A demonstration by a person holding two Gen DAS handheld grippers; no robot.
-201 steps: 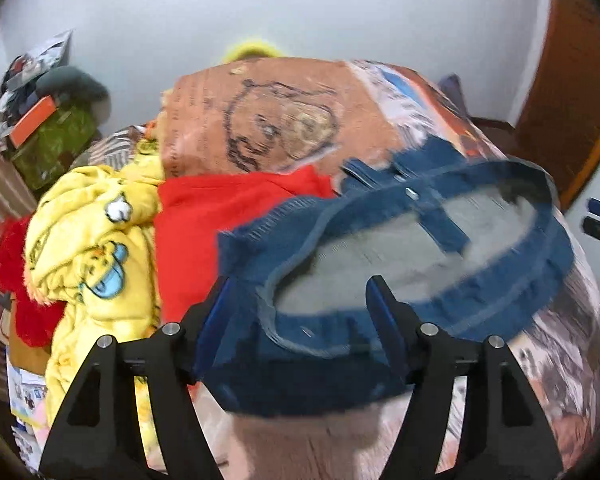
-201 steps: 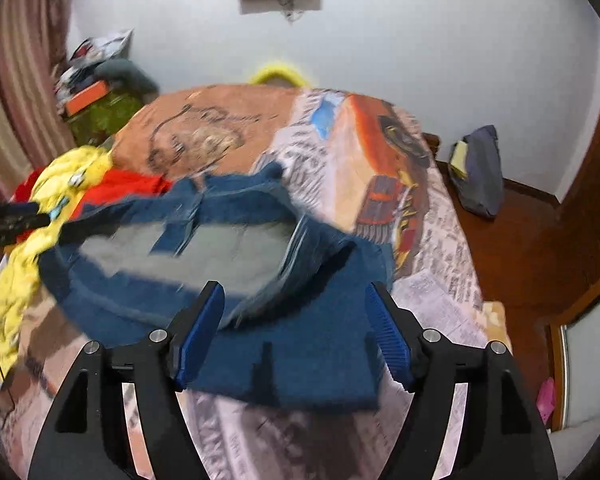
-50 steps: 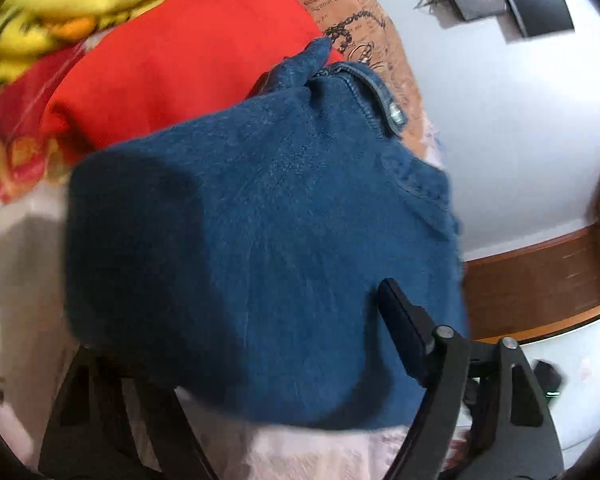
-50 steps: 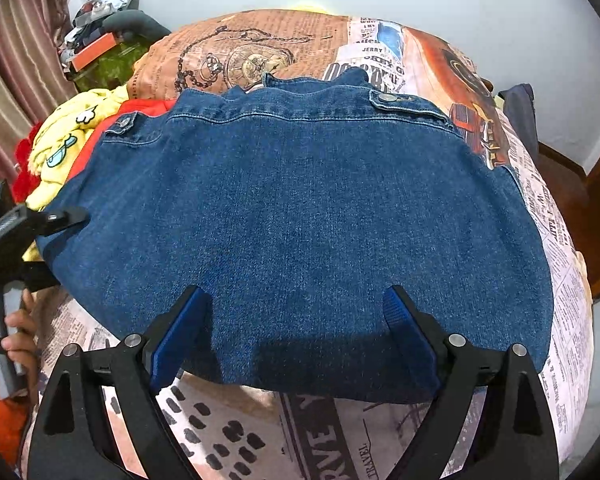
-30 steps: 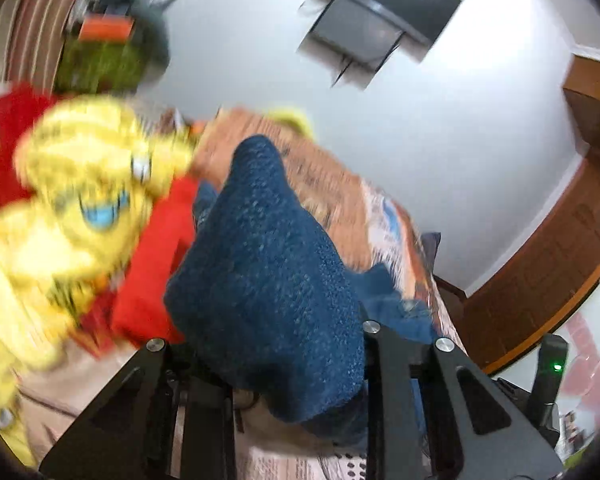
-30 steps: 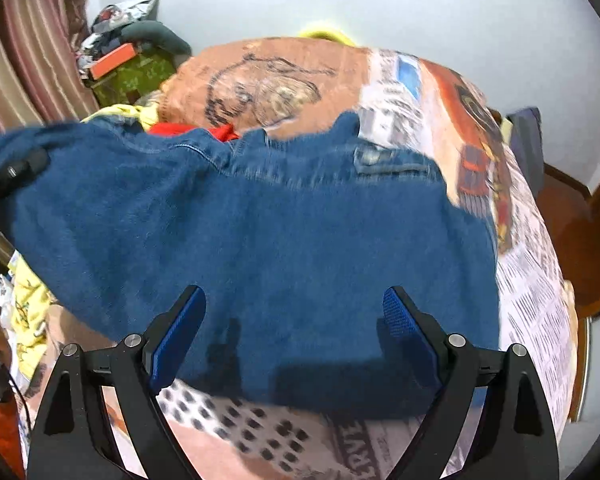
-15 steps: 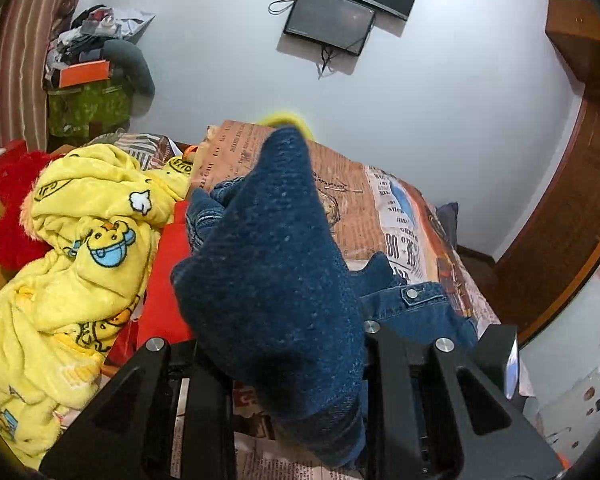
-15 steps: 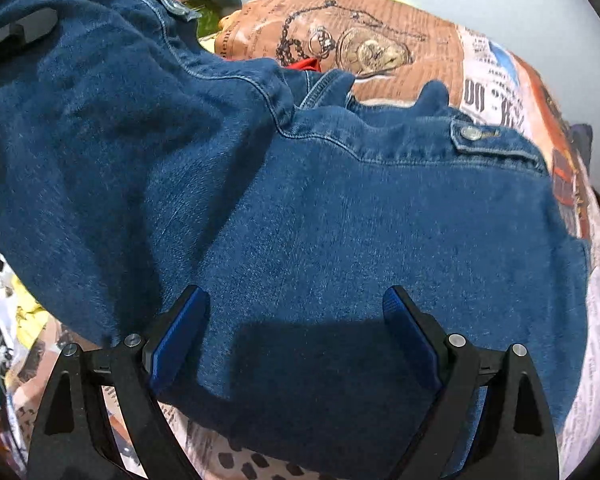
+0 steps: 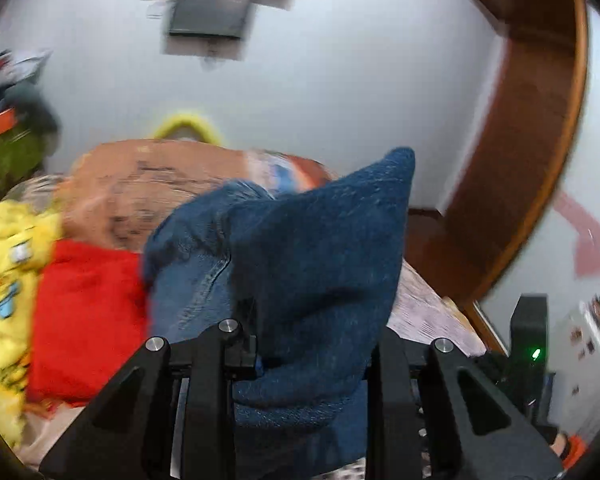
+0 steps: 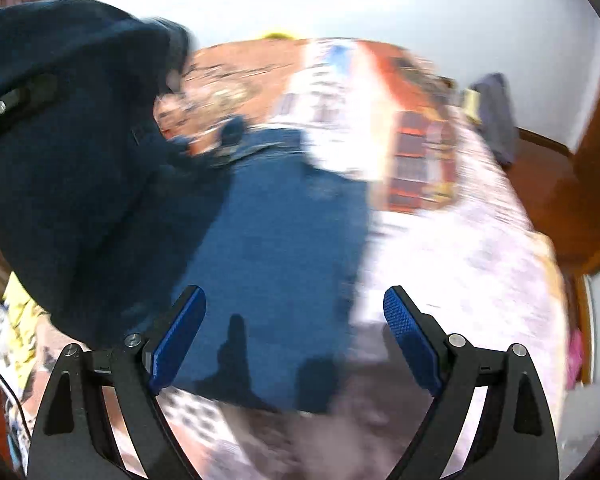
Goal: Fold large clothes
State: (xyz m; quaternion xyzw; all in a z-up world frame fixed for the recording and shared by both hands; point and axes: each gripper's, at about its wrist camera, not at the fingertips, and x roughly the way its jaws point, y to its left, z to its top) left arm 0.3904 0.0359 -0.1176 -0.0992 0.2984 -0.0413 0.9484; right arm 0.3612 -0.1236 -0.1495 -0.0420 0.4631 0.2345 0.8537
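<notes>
The blue denim garment (image 10: 284, 240) lies on the bed with its left part lifted. My left gripper (image 9: 312, 340) is shut on a bunched denim fold (image 9: 324, 264) and holds it up above the bed; it also shows at the upper left of the right wrist view (image 10: 16, 104). My right gripper (image 10: 294, 340) is open and empty, hovering over the flat part of the denim near its front edge. Both views are motion-blurred.
The bed has a newspaper-print cover (image 10: 440, 240). A red cloth (image 9: 84, 304) and a yellow printed garment (image 9: 4, 280) lie at the bed's left. A wooden door frame (image 9: 532, 160) is on the right, a dark bag (image 10: 496, 120) on the floor.
My left gripper has carried the gripped denim fold further to the right over the garment. My right gripper has stayed open and shifted right, uncovering more of the bed cover.
</notes>
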